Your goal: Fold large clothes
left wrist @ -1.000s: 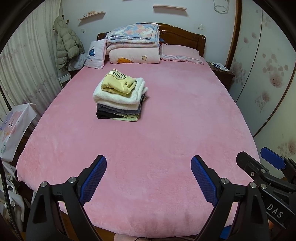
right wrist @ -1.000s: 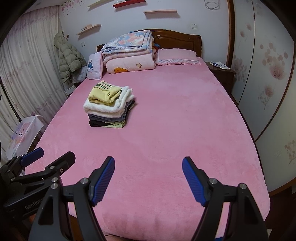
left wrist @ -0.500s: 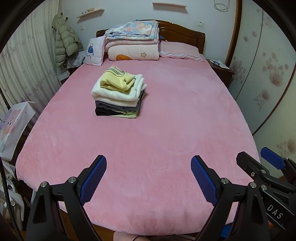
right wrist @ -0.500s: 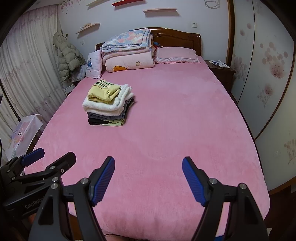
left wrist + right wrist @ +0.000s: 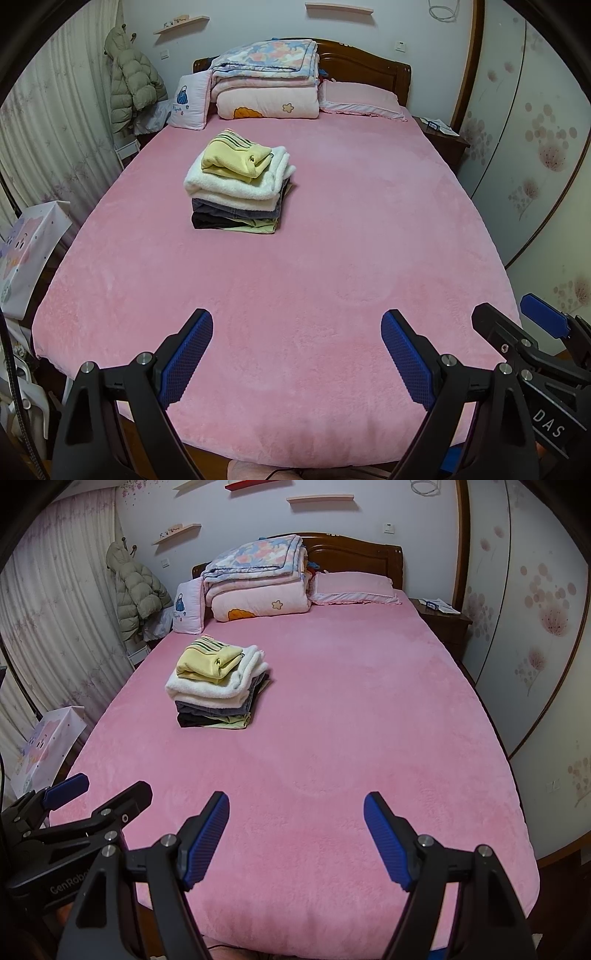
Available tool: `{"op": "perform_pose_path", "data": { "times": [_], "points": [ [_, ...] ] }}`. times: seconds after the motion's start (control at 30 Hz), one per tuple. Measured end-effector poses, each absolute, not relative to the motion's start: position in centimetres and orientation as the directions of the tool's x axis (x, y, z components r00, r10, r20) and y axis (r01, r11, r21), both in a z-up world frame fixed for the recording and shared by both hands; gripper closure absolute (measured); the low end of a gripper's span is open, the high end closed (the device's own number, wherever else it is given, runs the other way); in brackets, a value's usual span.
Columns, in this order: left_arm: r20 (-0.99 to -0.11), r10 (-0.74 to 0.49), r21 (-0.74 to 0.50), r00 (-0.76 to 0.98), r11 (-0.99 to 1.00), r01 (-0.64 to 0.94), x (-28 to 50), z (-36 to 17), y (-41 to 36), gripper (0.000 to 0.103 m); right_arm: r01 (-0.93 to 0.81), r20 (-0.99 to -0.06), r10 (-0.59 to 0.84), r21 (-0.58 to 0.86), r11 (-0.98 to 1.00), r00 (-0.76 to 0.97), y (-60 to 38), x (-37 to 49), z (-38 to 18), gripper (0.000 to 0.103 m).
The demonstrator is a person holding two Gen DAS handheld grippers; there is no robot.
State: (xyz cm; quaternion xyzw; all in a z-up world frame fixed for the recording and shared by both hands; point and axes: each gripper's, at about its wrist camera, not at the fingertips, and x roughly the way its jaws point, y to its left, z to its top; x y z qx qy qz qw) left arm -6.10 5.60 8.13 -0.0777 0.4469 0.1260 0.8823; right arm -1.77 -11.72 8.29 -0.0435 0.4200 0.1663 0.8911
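Left wrist view: left gripper [image 5: 297, 325] spread wide over the near end of the pink plush bedspread [image 5: 332, 240], blue ribbed pads gripping nothing. Further up and left of centre, a neat stack of folded clothes [image 5: 236, 195], with a yellow striped garment [image 5: 234, 157] on top, a thick white fleece piece below, grey and dark layers under that, a pale green one at the bottom. Looks like folding is largely done, judging by the tidy pile; no unfolded garment anywhere on the spread. At the right edge, the right gripper [image 5: 532, 332] alongside, only partly in frame. Folded quilts [image 5: 266, 85] and a pink pillow against the dark wooden headboard.

Right wrist view: right gripper [image 5: 295, 812] equally splayed and holding nothing. Same stack of folded clothes [image 5: 218, 685] up left, well apart from both tools. Left gripper [image 5: 74, 808] poking in at the lower left. Next garment, if any, out of sight; floor at the foot of the bed hidden behind the tool bodies, and exact count of layers hard to call.
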Motion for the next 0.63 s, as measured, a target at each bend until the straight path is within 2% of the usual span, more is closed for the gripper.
{"op": "perform_pose_path", "data": {
  "times": [0.63],
  "points": [
    [-0.82,0.139,-0.034,0.555,0.956,-0.29,-6.64,7.69,5.81,0.011,-0.33,-0.768,0.256,0.062,0.942,0.587,-11.53,-2.02,7.89,0.027]
  ]
}}
